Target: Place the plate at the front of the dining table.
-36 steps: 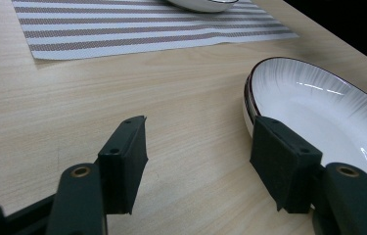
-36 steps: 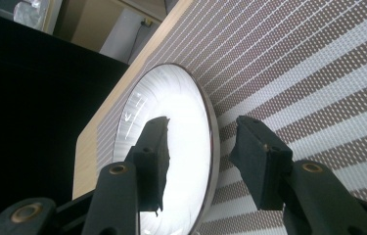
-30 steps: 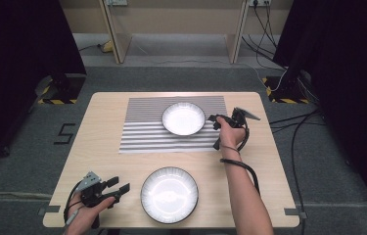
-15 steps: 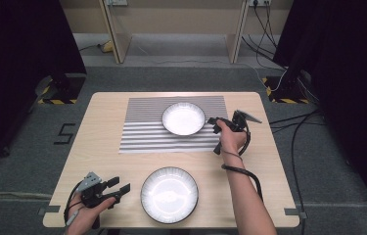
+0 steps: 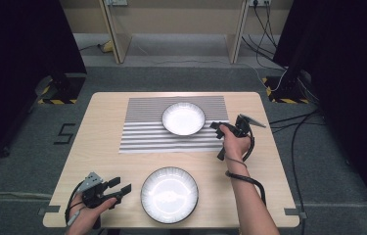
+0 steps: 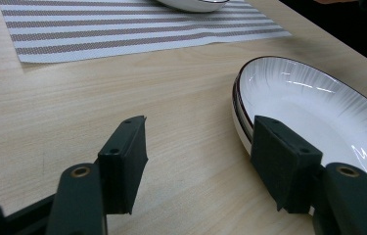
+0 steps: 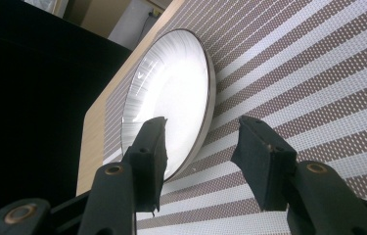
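**Inspector:** Report from the left side across.

**Operator:** My left gripper [image 5: 117, 188] sits at the near left corner of the table [image 5: 98, 142], jaws spread wide, holding nothing. In the left gripper view the large plate [image 6: 328, 112] lies just beside the right-hand jaw, its rim near the pad; I cannot tell whether they touch.

**Inspector:** Centre?

**Operator:** That same large plate rests on bare wood at the near edge. Beyond it the striped placemat [image 5: 147, 132] carries the smaller plate [image 5: 183, 118] on its far right portion.

**Inspector:** Right side?

**Operator:** My right gripper [image 5: 216, 128] is at the smaller plate's right rim, jaws parted and empty. In the right gripper view one jaw stands over the plate's inner face, the other outside over the mat, with the rim between.

**Inspector:** Recommendation?

**Operator:** I judge a rim grasp is in hand. I would seat the rim deep between the pads, close squarely, then lift level so glazed ceramic does not slip.
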A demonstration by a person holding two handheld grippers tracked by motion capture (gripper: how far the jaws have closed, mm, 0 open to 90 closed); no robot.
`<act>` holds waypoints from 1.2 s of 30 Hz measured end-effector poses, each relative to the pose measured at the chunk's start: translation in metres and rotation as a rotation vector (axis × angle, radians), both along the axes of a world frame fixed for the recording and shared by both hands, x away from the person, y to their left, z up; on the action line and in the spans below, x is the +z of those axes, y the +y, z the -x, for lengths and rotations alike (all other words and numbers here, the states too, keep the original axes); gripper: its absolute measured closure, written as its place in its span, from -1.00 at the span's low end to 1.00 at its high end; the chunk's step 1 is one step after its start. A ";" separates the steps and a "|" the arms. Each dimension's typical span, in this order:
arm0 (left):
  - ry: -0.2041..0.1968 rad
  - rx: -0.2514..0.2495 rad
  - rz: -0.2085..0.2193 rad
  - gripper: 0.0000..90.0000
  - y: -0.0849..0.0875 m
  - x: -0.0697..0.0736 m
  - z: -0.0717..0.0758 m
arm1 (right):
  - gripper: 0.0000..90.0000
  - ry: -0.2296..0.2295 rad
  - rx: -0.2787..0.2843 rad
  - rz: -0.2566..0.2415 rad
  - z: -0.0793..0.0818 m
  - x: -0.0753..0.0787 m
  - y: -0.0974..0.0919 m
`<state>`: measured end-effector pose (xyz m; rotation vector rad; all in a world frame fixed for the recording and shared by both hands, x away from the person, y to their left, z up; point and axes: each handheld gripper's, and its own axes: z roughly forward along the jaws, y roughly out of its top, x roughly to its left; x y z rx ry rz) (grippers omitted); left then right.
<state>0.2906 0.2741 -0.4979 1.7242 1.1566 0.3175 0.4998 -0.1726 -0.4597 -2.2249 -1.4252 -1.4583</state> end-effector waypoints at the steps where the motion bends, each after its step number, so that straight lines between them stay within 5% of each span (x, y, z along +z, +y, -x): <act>1: 0.000 -0.001 0.001 -0.16 0.000 0.000 0.000 | 0.21 -0.004 -0.005 0.000 0.003 0.000 -0.001; 20: 0.005 -0.010 0.000 -0.16 -0.004 -0.002 0.002 | 0.17 -0.013 0.015 0.018 0.019 0.000 -0.009; 21: 0.009 -0.012 0.003 -0.16 -0.004 -0.002 0.003 | 0.17 -0.017 0.019 0.051 0.022 0.000 -0.009; 36: 0.008 -0.008 0.005 -0.16 -0.004 -0.002 0.003 | 0.15 -0.011 0.015 0.026 0.037 -0.007 -0.021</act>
